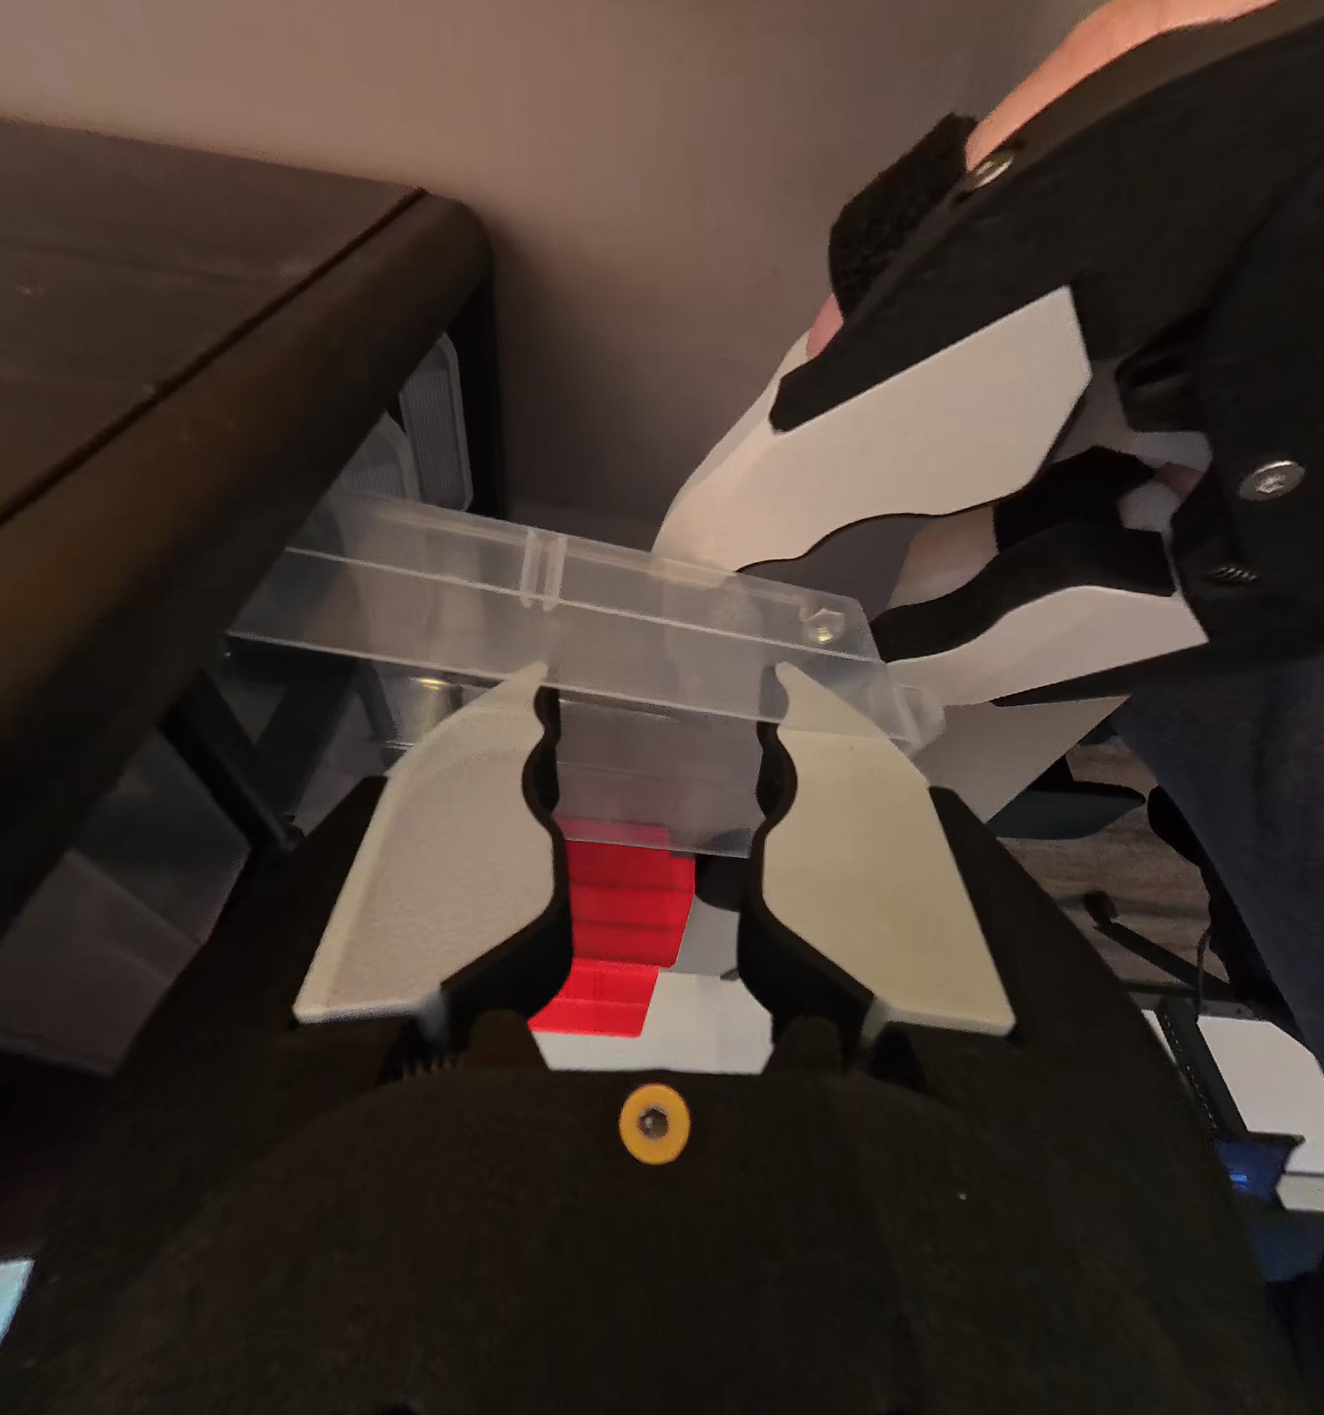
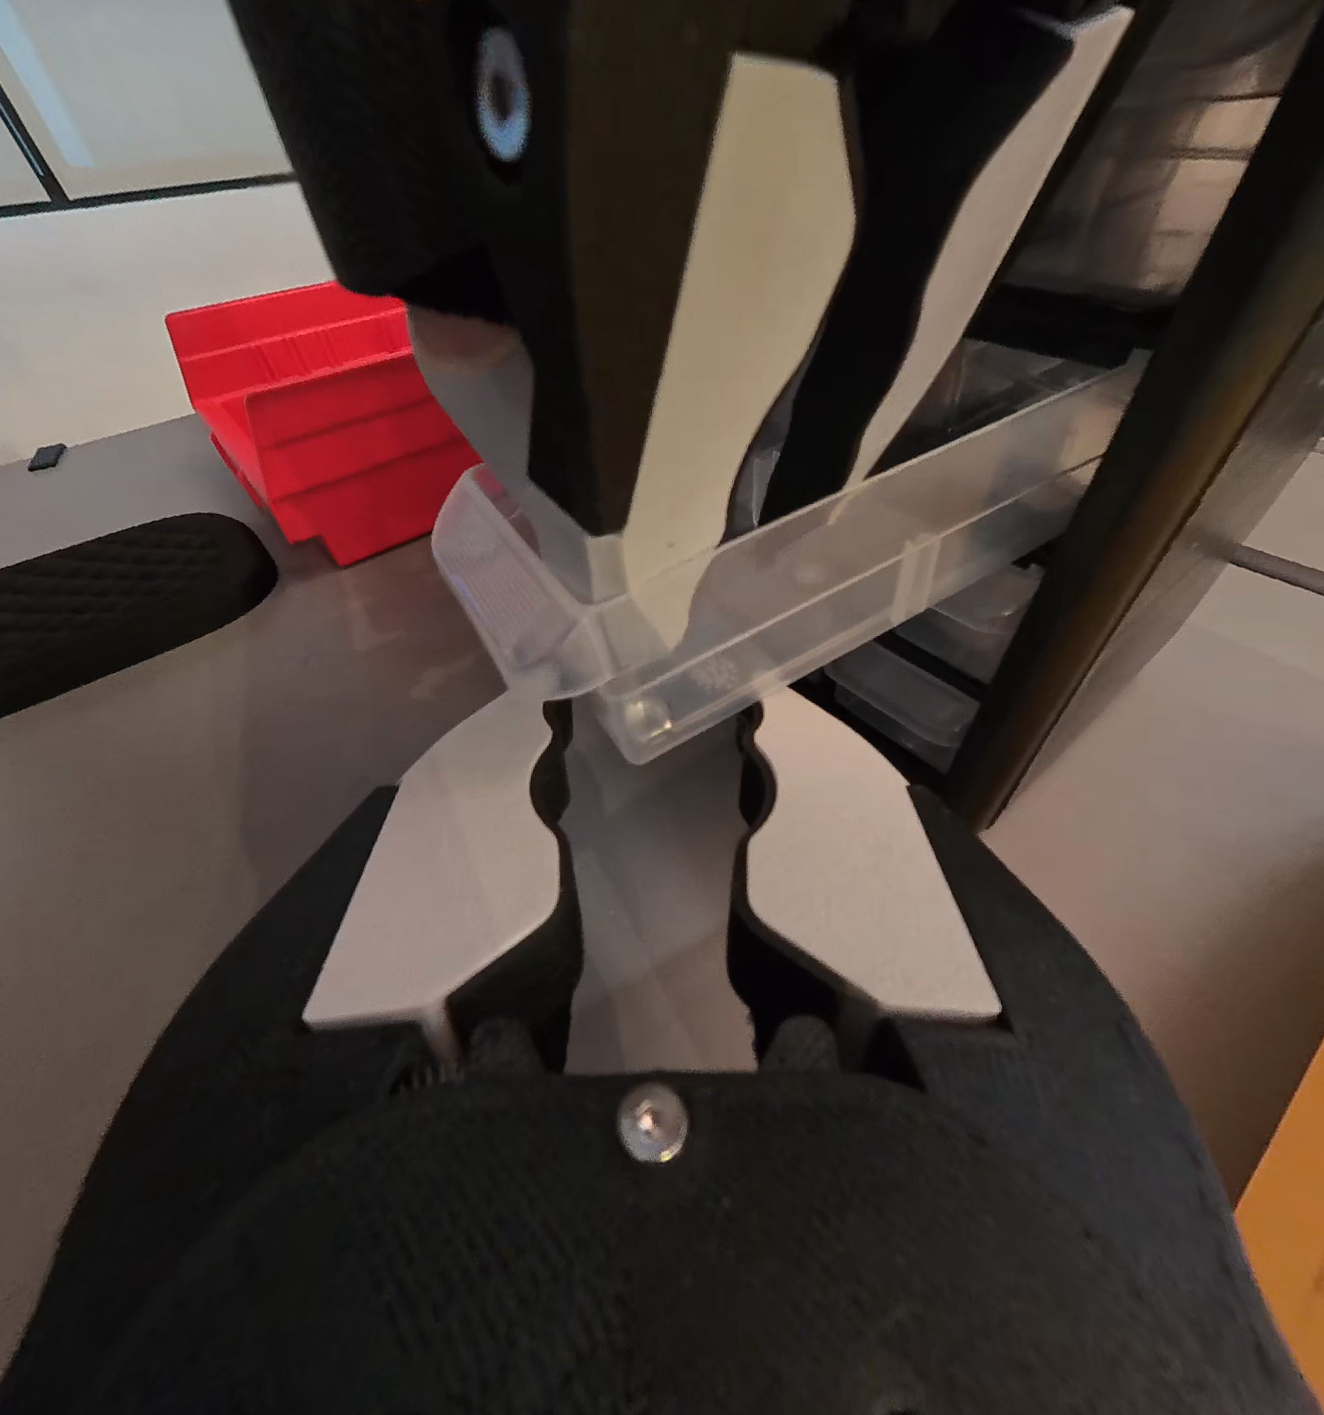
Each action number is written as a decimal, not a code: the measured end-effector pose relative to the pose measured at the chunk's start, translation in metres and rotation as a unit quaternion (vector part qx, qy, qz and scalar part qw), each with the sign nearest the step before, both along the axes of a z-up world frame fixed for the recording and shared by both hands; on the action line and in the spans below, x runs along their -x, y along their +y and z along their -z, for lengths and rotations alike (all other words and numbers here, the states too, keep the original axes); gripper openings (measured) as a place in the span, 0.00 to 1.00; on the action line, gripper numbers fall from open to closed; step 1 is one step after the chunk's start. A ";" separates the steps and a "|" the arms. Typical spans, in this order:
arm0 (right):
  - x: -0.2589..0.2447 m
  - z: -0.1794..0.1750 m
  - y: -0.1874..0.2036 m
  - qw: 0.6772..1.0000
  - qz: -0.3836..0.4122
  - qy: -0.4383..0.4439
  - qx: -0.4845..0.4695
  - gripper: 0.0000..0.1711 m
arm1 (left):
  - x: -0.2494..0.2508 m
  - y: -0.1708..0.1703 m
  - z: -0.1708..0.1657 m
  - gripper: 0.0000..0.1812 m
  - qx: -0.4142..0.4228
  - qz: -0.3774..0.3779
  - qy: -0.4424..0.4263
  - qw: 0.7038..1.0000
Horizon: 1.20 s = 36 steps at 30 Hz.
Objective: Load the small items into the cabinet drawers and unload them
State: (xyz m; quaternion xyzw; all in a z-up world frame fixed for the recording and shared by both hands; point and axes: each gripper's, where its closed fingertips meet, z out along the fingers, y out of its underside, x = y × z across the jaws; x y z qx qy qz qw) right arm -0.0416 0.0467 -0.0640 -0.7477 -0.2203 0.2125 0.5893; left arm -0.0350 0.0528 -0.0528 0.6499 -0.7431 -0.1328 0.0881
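A clear plastic drawer (image 1: pixel 490 605) is pulled out of the dark cabinet (image 1: pixel 146 344). It also shows in the right wrist view (image 2: pixel 835 605), with its curved handle (image 2: pixel 490 566) towards me. A small metal nut (image 1: pixel 820 624) lies in the drawer's front corner (image 2: pixel 647 716), with a small grey textured piece (image 2: pixel 716 674) beside it. My left gripper (image 1: pixel 663 678) is open and empty, with its tips at the drawer's near wall. From the right wrist view it (image 2: pixel 720 459) reaches down into the drawer. My right gripper (image 2: pixel 650 712) is open and empty, just below the drawer's front corner (image 1: pixel 835 582).
Red stacked bins (image 2: pixel 337 429) stand on the grey table (image 2: pixel 146 804) left of the drawer; they also show under it (image 1: pixel 621 896). More clear drawers (image 2: pixel 912 689) sit in the cabinet frame (image 2: pixel 1180 459). A black padded armrest (image 2: pixel 69 605) lies at the left. The tips of both grippers are at nearly the same place.
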 end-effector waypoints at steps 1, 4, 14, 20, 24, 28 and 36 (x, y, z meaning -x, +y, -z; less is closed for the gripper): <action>0.000 0.000 0.000 1.000 0.000 -0.001 0.000 0.24 | 0.000 0.000 0.000 0.27 -0.002 0.002 0.003 1.000; -0.001 0.000 0.000 1.000 0.000 -0.001 0.001 0.24 | -0.001 0.001 0.001 0.26 -0.012 0.014 0.003 1.000; -0.005 -0.011 -0.001 0.999 -0.001 0.038 -0.013 0.24 | -0.010 0.000 -0.011 0.19 0.004 -0.004 -0.071 0.997; -0.010 -0.015 0.000 0.999 0.006 0.052 -0.015 0.24 | -0.013 0.007 -0.027 0.19 0.005 0.000 -0.137 0.991; -0.011 -0.015 0.000 0.999 0.009 0.050 -0.017 0.24 | -0.012 0.008 -0.037 0.17 0.016 -0.008 -0.176 0.984; -0.010 -0.015 0.000 0.998 0.007 0.053 -0.017 0.24 | -0.013 0.004 -0.049 0.15 0.027 0.005 -0.220 0.975; -0.010 -0.014 0.001 0.999 0.007 0.052 -0.014 0.24 | -0.012 -0.001 -0.053 0.12 0.026 0.049 -0.262 0.963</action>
